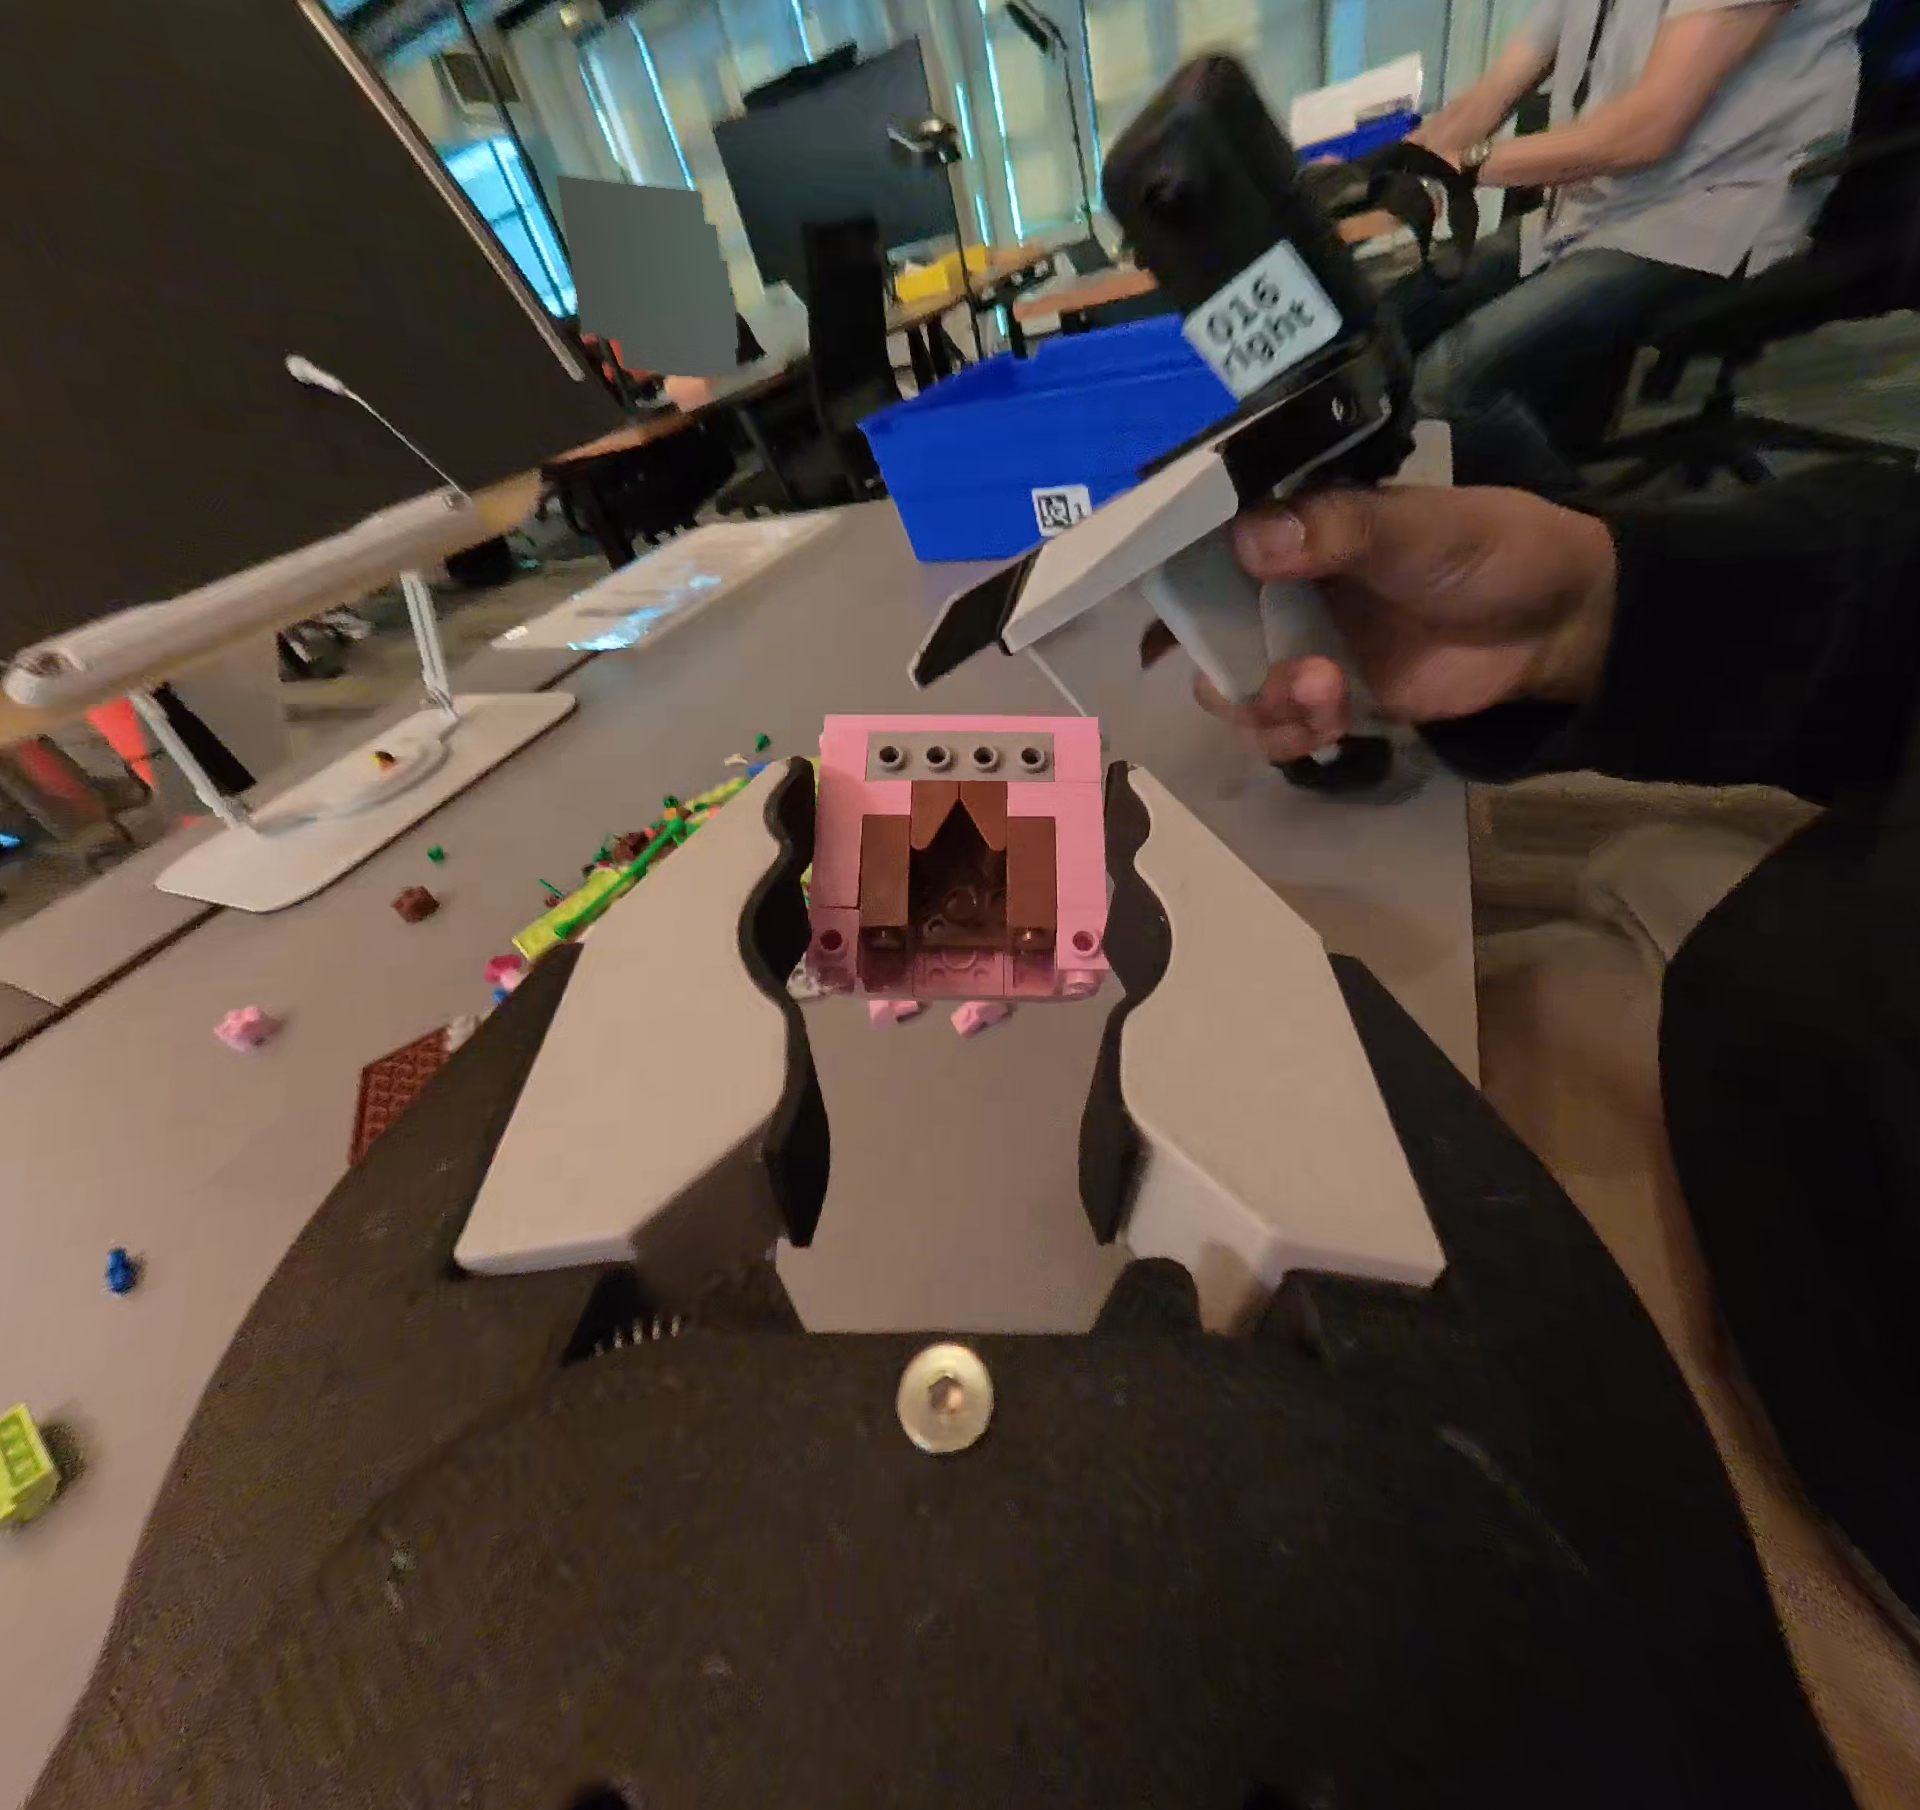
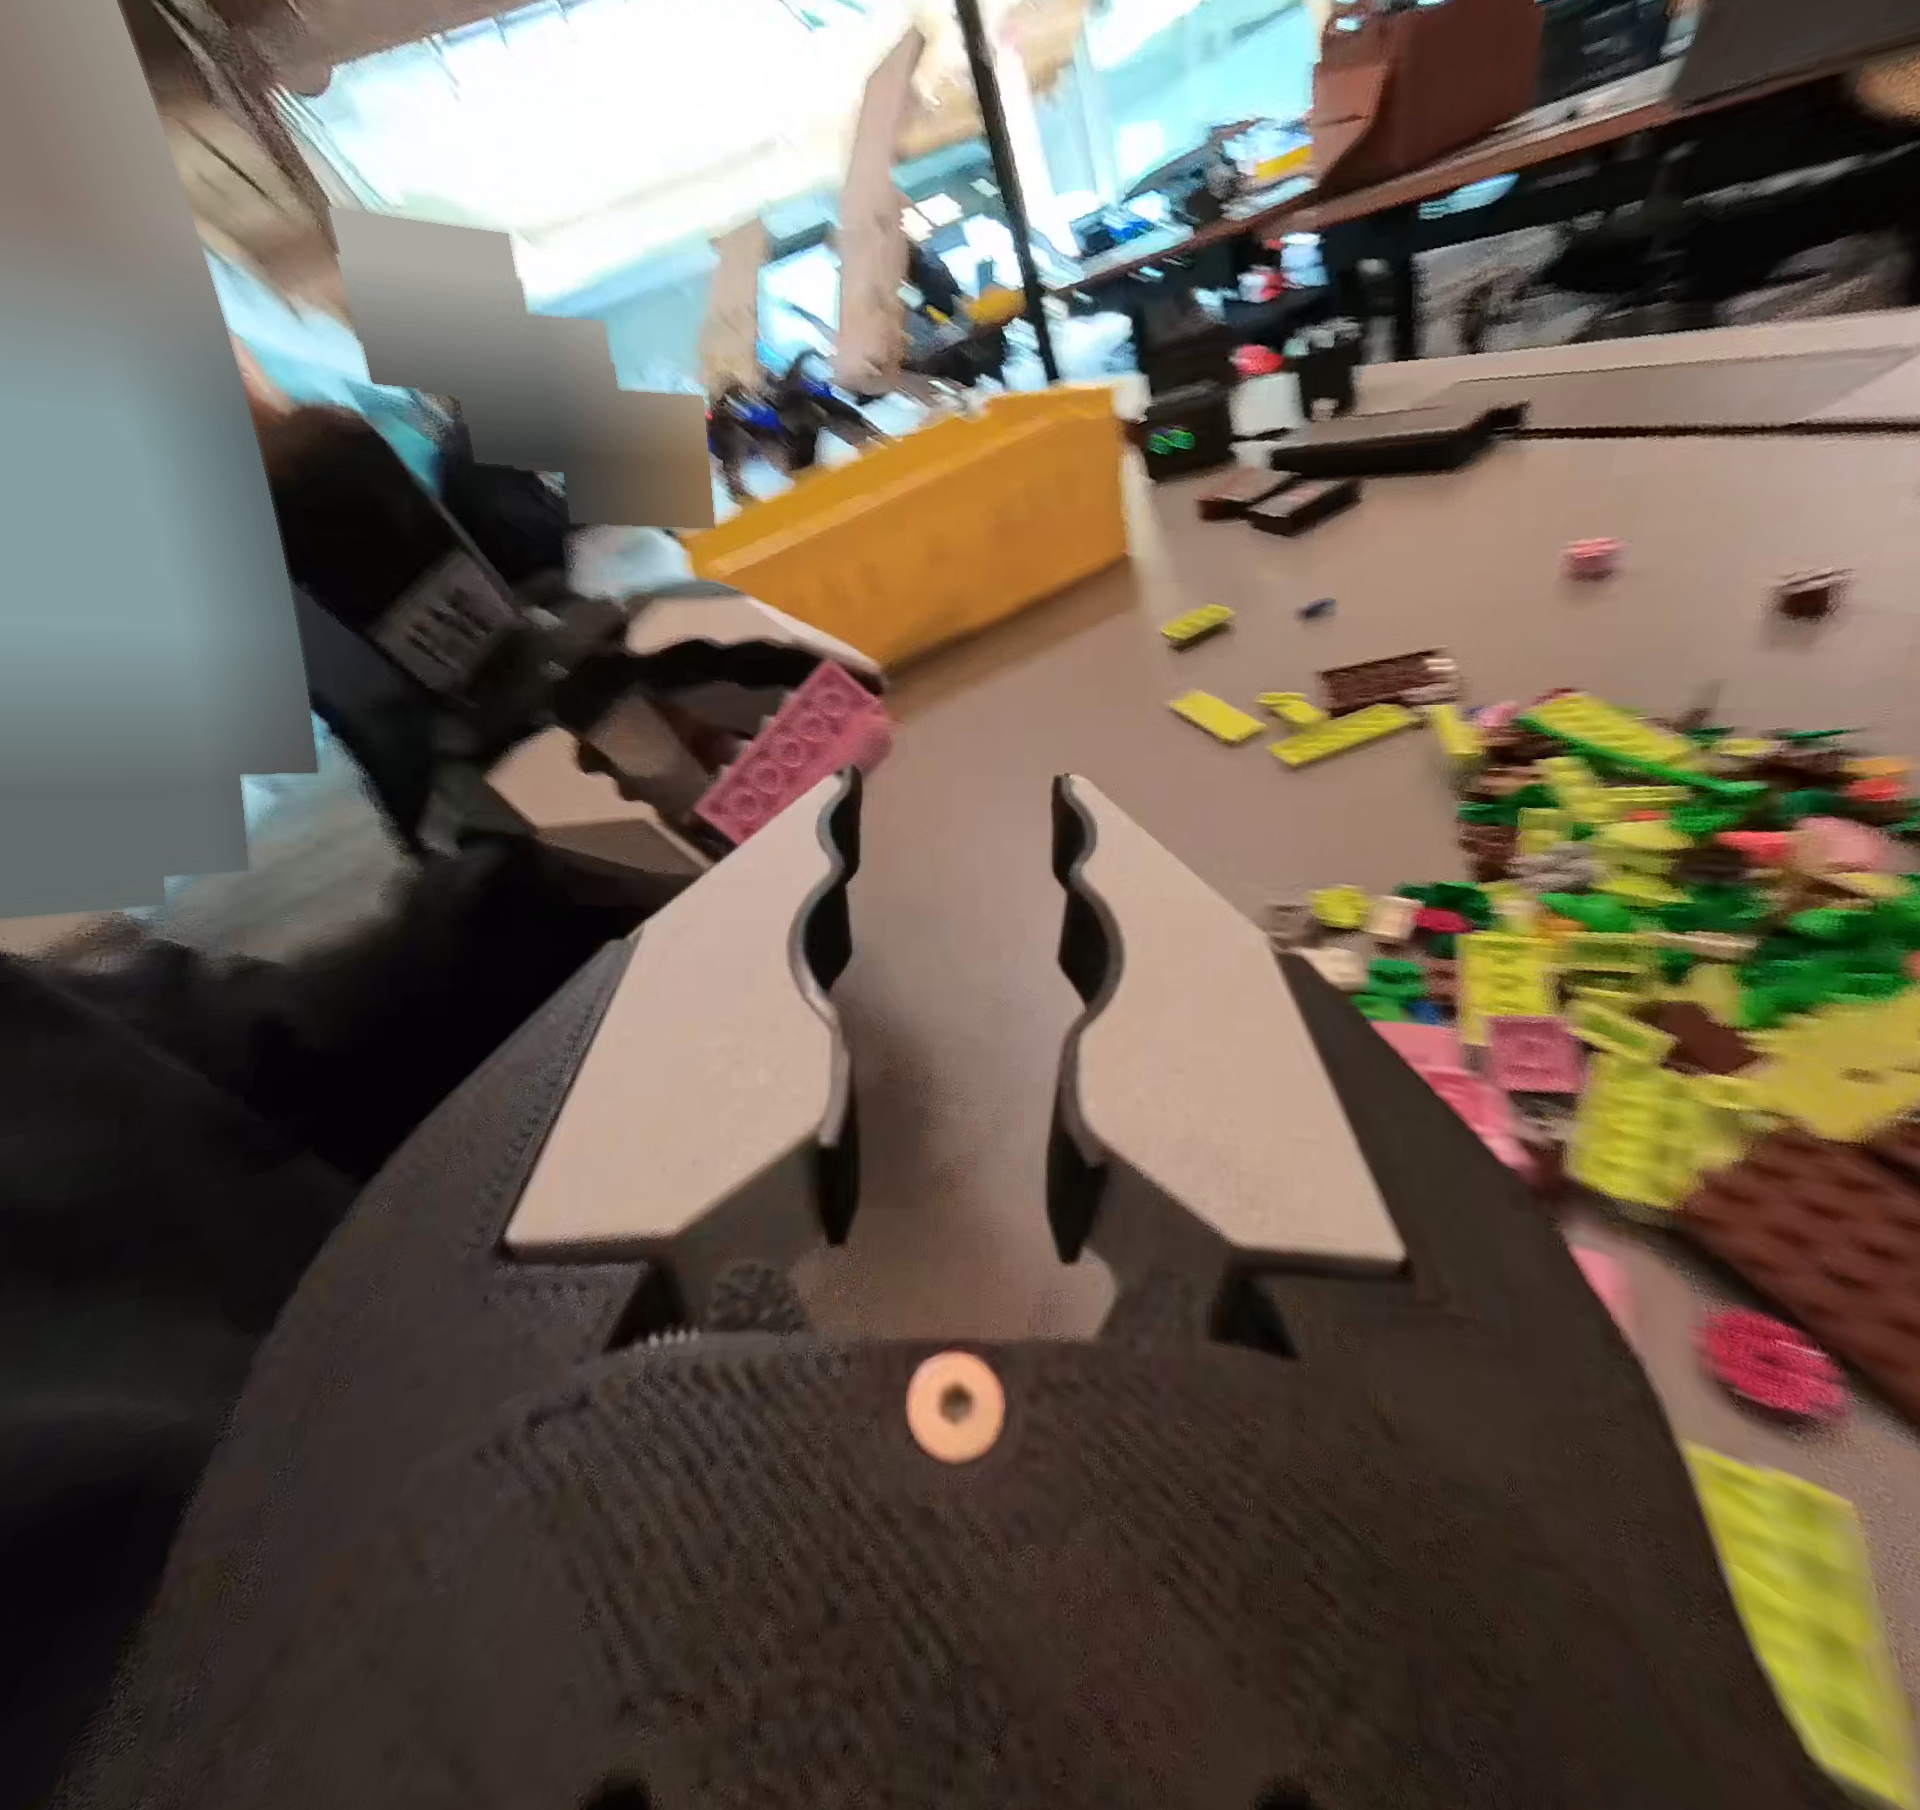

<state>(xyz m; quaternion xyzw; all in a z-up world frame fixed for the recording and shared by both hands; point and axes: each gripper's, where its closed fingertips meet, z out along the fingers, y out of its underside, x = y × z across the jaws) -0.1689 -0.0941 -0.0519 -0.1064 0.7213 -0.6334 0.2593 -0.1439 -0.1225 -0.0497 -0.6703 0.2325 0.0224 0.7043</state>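
The pink-and-brown brick model (image 1: pixel 956 867) is clamped in the left gripper (image 1: pixel 956 877), while the right gripper (image 2: pixel 954 804), held part-open and empty, is seen just to its right.

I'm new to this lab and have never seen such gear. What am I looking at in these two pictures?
A person holds a hand-operated pair of tongs in each hand; no robot arm is involved. Each picture comes from a camera mounted on one pair, looking forward along its two fingers.

In the left view, the left tongs are clamped on a small pink and brown brick model. The right tongs, held in a hand, are open and empty.

On the grey table lie a heap of loose bricks, a yellow bin, a blue bin and a white desk lamp.
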